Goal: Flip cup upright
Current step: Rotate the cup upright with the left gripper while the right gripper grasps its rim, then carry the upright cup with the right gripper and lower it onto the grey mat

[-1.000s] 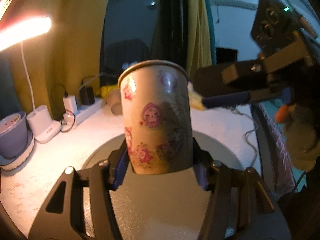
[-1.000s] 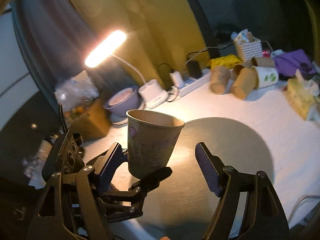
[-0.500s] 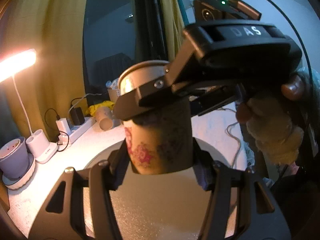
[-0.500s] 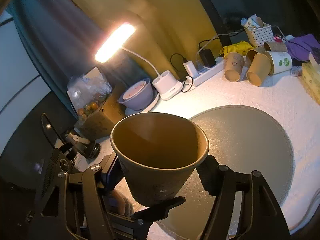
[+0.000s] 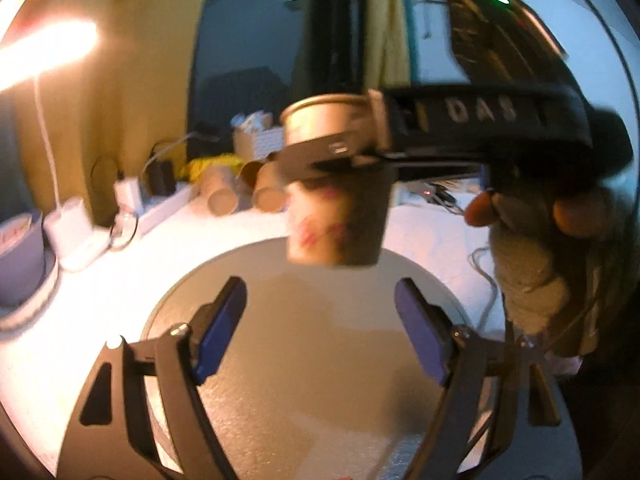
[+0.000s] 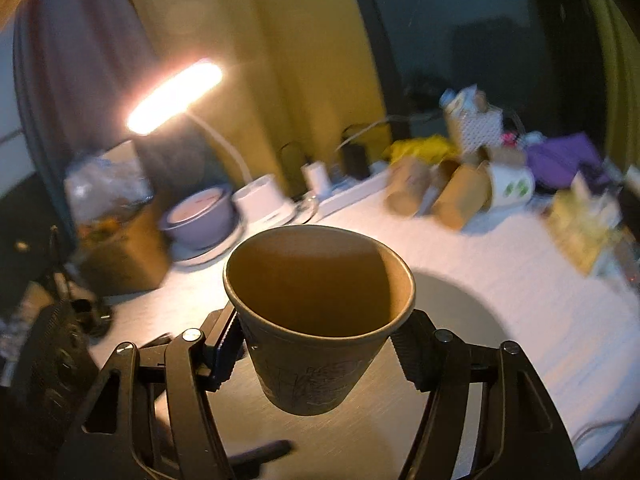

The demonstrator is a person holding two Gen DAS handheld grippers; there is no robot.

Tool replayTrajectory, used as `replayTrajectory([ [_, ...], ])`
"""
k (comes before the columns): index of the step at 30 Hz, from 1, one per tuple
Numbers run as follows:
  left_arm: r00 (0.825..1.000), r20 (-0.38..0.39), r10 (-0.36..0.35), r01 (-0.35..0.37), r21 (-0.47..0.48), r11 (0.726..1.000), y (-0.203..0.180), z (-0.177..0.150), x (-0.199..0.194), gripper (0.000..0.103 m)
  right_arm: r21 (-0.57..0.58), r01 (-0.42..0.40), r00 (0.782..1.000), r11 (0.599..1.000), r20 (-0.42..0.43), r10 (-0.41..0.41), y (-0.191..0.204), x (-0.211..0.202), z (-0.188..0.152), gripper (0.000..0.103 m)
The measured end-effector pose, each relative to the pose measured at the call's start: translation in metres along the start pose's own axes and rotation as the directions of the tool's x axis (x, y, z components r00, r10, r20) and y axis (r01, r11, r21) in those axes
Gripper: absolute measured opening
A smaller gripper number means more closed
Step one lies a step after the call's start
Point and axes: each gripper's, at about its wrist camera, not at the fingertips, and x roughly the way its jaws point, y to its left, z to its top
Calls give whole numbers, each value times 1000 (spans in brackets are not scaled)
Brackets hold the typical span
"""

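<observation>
The paper cup [image 6: 320, 316] sits mouth-up, off the round grey mat [image 6: 452, 304], clamped between the jaws of the right gripper [image 6: 320, 354]. From the left wrist view the cup [image 5: 336, 216] is blurred, its upper wall hidden behind the right gripper's black body. The left gripper [image 5: 320, 328] has its jaws spread apart below the cup, touching nothing. Spare cups [image 6: 452, 196] lie on the white surface [image 6: 540, 292] behind, smeared by motion.
</observation>
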Motion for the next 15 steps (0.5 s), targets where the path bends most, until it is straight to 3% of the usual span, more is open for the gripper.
replayTrajectory([
  [4,997,-66,30,-38,-132,990,25,-1,8,78,-37,67,997,997,39,-65,-8,10,2,69],
  [8,994,-104,39,-67,-273,960,52,-5,10,78,-118,150,988,982,59,-144,-11,23,-4,69],
  [10,990,-119,77,-113,-335,936,68,-8,9,78,-151,172,985,973,57,-165,-10,31,-9,69],
  [15,980,-127,151,-189,-380,905,79,-11,1,78,-196,180,983,964,-4,-185,-8,59,-21,69],
])
